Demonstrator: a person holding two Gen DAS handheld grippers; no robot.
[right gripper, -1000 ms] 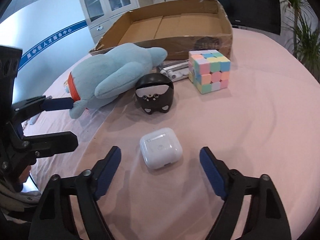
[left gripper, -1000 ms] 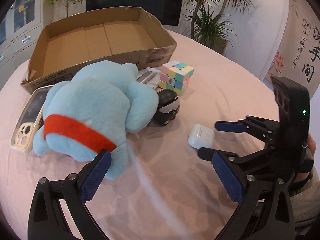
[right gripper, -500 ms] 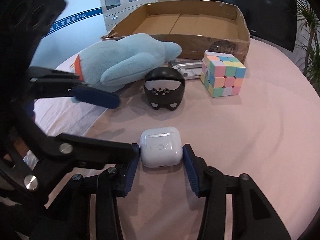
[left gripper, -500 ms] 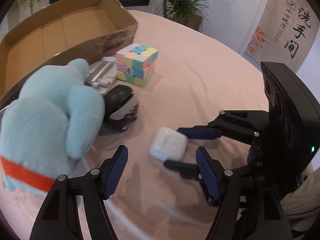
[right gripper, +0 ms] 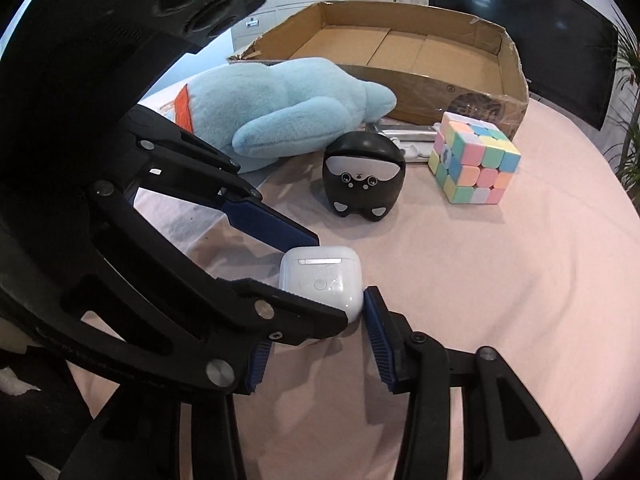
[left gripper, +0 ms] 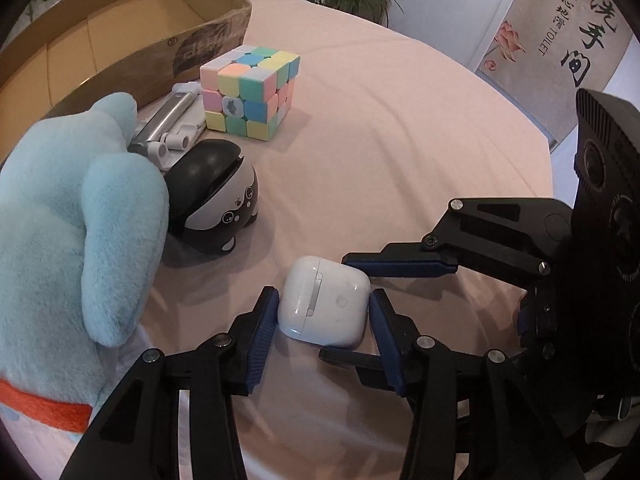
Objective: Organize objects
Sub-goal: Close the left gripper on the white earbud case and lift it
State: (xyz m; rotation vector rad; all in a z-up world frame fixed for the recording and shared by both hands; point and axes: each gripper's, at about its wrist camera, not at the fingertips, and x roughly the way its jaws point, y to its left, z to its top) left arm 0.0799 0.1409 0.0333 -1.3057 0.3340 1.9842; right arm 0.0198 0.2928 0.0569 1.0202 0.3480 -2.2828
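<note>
White and glossy, the earbud case (left gripper: 325,300) lies flat on the pink-clothed worktop (left gripper: 400,152), near the cameras, with both tools crowded onto it. The right hand-held gripper (left gripper: 384,312) is clamped on the case, one pad on its far edge and one on its near edge in the left wrist view. The left hand-held gripper (left gripper: 324,340) is closing across the other axis; its pads look to sit at or just off the case's left and right sides, and I cannot tell for sure that they press.

Two grips on so small and slick a thing will likely fight each other. Better, I judge, to let one tool carry it: keep the pads square on the flat sides, lift straight up, then travel over the black cat-faced toy (right gripper: 363,172) and the pastel cube (right gripper: 474,160) to the open cardboard box (right gripper: 400,46) at the far side, which seems the likely place for it.
</note>
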